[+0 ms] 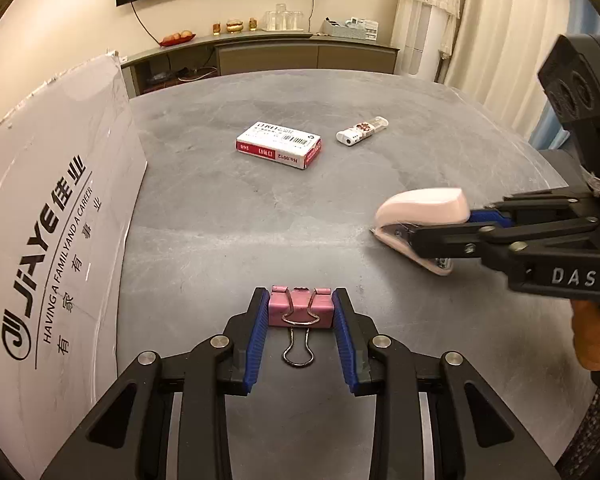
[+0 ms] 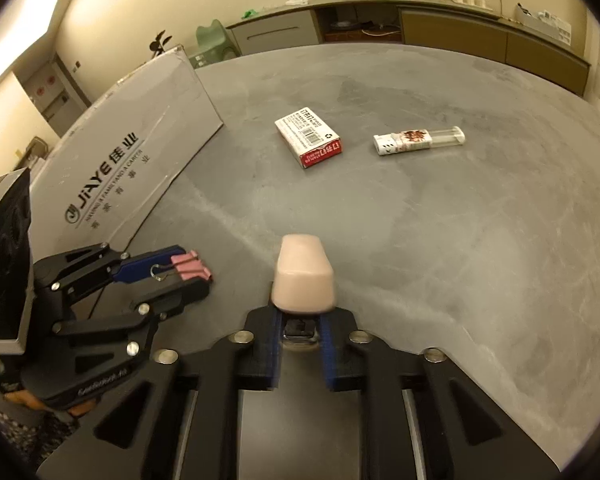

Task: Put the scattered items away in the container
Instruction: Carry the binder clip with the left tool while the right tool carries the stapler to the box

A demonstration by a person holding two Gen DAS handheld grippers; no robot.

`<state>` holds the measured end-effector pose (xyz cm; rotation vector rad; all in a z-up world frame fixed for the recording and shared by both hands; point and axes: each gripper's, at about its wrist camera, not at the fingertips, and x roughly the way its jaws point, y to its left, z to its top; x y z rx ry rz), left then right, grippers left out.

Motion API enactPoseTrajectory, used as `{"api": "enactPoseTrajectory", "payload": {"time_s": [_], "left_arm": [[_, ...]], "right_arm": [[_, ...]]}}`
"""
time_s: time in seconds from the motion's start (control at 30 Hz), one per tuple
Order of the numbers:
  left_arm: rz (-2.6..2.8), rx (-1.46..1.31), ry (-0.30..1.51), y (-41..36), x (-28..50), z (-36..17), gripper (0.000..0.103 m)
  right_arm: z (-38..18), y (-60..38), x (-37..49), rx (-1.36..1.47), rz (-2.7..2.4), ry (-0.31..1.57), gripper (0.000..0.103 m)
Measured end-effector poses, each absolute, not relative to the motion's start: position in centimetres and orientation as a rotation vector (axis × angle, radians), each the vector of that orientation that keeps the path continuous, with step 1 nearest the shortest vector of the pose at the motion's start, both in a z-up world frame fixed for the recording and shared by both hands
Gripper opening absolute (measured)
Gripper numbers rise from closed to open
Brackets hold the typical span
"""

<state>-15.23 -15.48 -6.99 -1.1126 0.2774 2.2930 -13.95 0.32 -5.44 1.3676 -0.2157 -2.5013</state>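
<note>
The round grey stone-look tabletop [image 1: 300, 208] carries everything, and along its left side stands the large white cardboard box [image 1: 56, 216] printed with black "JIAYE" lettering, its long wall facing the middle of the tabletop. The left tongs [image 1: 301, 312], black with blue pads, are closed on the small pink metal binder clip [image 1: 301, 307], gripping its body from both sides with the wire handles pointing back toward the camera; in the right wrist view the clip [image 2: 190, 267] sits just beside the box's near corner, low over the tabletop, though whether it touches the surface is hard to tell. The right tongs [image 2: 302, 328] are closed on the rear end of the pale pink plastic stapler [image 2: 303, 276], whose nose points forward; it appears slightly blurred. Further out near the middle of the tabletop lies the flat white-and-red cardboard staple box [image 1: 279, 145], and just to its right, apart from it, lies the small white lighter with a red pattern and clear end [image 1: 362, 131] on its side.
</note>
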Motion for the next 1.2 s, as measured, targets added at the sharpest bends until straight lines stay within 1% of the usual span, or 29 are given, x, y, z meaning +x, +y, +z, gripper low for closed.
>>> {"api": "enactPoseTrajectory", "payload": {"time_s": [0.17,0.23,0.27,0.37,0.57,0.63,0.77,0.87,0.9,0.93,1.03,1.2], "left_arm": [[2.308,-1.075,0.259,-15.5,-14.8,-5.9,0.033],[2.311,-1.074,0.253,-15.4,-14.7,-5.7,0.033],[2.310,-1.077,0.250,-15.4,-14.7,-5.7,0.033],[2.304,-1.090,0.253,-15.4,-14.8,-6.0,0.033],[2.295,-1.093,0.233,-15.6,-15.0,-5.9,0.033],[2.294,-1.090,0.226,-15.6,-15.0,-5.9,0.033],[2.284,-1.095,0.226,-15.5,-15.1,-6.1,0.033],[2.280,-1.087,0.232,-15.3,-15.0,-6.0,0.033],[2.279,-1.086,0.231,-15.4,-15.0,-6.0,0.033],[2.280,-1.084,0.230,-15.4,-14.9,-6.0,0.033],[2.282,-1.086,0.223,-15.5,-15.0,-6.0,0.033],[2.284,-1.071,0.221,-15.5,-14.8,-5.6,0.033]], "right_arm": [[-5.2,0.4,-13.1,1.348,-2.499,-0.183,0.016],[-5.2,0.3,-12.9,1.337,-2.506,-0.170,0.019],[-5.2,0.3,-12.8,1.335,-2.505,-0.167,0.020],[-5.3,0.5,-12.6,1.325,-2.532,-0.154,0.043],[-5.3,0.8,-12.6,1.311,-2.549,-0.176,0.048],[-5.2,0.3,-13.0,1.299,-2.550,-0.152,0.052],[-5.6,-0.8,-14.7,1.288,-2.562,-0.084,0.052],[-5.8,-1.2,-15.5,1.290,-2.559,-0.081,0.051],[-5.9,-1.2,-15.6,1.299,-2.554,-0.089,0.043],[-6.0,-1.3,-15.6,1.315,-2.545,-0.084,0.029],[-6.0,-1.3,-15.3,1.326,-2.545,-0.074,0.029],[-5.8,-0.8,-14.8,1.338,-2.542,-0.109,0.028]]}}
